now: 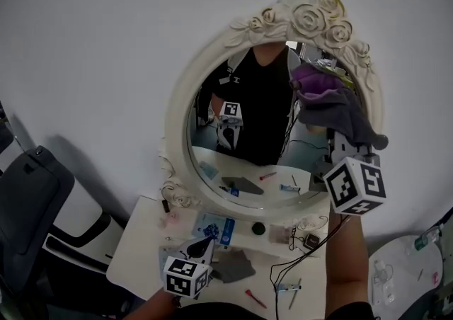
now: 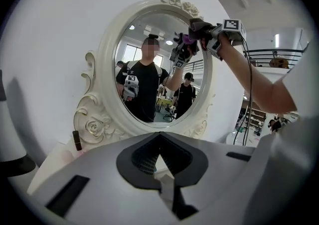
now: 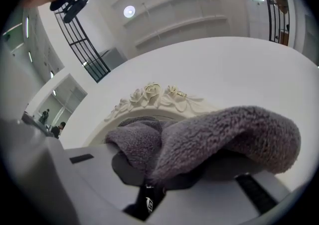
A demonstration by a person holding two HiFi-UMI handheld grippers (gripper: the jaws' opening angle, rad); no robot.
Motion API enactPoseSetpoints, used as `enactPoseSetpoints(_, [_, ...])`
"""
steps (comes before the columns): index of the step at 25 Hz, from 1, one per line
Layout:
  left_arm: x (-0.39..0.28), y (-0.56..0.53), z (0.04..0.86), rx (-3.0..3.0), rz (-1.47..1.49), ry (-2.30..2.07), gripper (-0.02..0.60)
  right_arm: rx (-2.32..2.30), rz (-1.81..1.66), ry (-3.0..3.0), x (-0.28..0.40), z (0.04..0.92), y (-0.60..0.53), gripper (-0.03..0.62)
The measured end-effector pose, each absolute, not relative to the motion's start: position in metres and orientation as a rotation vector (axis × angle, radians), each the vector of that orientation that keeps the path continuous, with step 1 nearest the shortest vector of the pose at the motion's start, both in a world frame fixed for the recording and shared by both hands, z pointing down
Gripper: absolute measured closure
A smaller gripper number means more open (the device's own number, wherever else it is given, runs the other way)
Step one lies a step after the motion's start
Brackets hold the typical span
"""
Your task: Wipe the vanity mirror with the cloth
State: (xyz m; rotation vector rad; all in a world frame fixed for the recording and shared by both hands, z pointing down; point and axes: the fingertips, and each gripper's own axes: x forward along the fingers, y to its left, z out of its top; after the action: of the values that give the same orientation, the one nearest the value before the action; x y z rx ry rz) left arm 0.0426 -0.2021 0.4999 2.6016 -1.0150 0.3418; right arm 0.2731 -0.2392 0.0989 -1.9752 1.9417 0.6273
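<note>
1. Two grippers show in the head view, well apart. The right gripper (image 1: 340,143) is raised at the upper right of the vanity mirror (image 1: 177,120), and the left gripper (image 1: 202,246) sits low over the bench (image 1: 138,241).
2. The right gripper's jaws are clenched on the cloth (image 1: 333,103), a fuzzy grey-purple piece. It bunches over the jaws, and one flap droops to the right.
3. The cloth lies on the upper right part of the glass, just below the carved roses (image 1: 318,18) of the cream frame. In the left gripper view it meets its own reflection there.
4. The left gripper's jaws are closed together with nothing between them, and they point toward the foot of the mirror.
5. The mirror stands upright at the back of the white bench, against a white wall. Its glass reflects a person in a black top and the left gripper.
6. A flat grey rag (image 1: 235,266) lies on the bench just beside the left gripper, with a blue packet (image 1: 216,229) near it. A black cable (image 1: 294,263) and a red pen (image 1: 256,299) lie further right.
7. A dark chair (image 1: 32,195) stands to the left of the bench.
</note>
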Motion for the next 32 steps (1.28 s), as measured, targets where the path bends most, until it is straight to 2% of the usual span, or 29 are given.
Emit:
enactPoseSetpoints(6, [0.029, -0.204, 0.505, 2.577, 0.359, -1.069, 0.581, -1.939, 0.567, 1.980, 0.289, 0.064, -0.264, 0.560])
enactPoseSetpoints(15, [0.020, -0.209, 0.512, 2.549, 0.355, -1.072, 0.581, -2.061, 0.613, 1.914, 0.296, 0.071, -0.273, 0.560])
enactPoseSetpoints(21, [0.034, -0.202, 0.520, 2.569, 0.396, -1.010, 0.581, -2.002, 0.396, 1.818, 0.326, 0.101, -0.260, 0.561])
enactPoseSetpoints(32, [0.049, -0.188, 0.528, 2.579, 0.433, -0.954, 0.581, -2.088, 0.228, 1.725, 0.374, 0.181, -0.240, 0.560])
